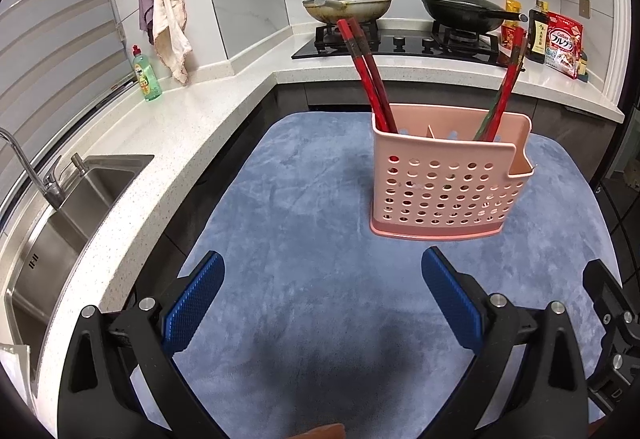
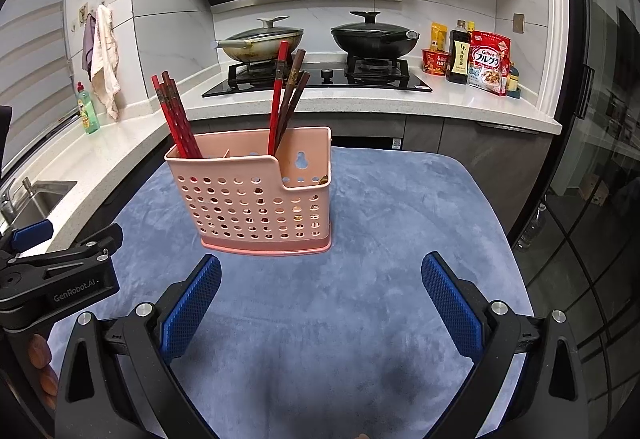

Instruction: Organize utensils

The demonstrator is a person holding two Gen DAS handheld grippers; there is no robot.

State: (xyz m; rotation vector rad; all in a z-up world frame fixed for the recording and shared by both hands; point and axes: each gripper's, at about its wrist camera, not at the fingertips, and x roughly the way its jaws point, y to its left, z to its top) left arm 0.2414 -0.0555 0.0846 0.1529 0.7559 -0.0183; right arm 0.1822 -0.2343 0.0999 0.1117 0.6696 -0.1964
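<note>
A pink perforated utensil holder [image 1: 444,183] [image 2: 256,199] stands upright on a blue mat [image 1: 312,223] [image 2: 392,223]. Red chopsticks [image 1: 368,75] [image 2: 176,115] lean in its left compartment. More red and brown chopsticks [image 1: 504,95] [image 2: 286,95] lean in the other compartment. My left gripper [image 1: 322,279] is open and empty, short of the holder and to its left. My right gripper [image 2: 320,281] is open and empty, just in front of the holder. The left gripper's body also shows at the left edge of the right wrist view [image 2: 60,271].
A white counter [image 1: 168,143] wraps around the left and back, with a sink [image 1: 60,223] and a green soap bottle [image 1: 147,75]. Two lidded pans [image 2: 260,43] [image 2: 372,37] sit on the stove behind. Food packets [image 2: 486,61] stand at the back right.
</note>
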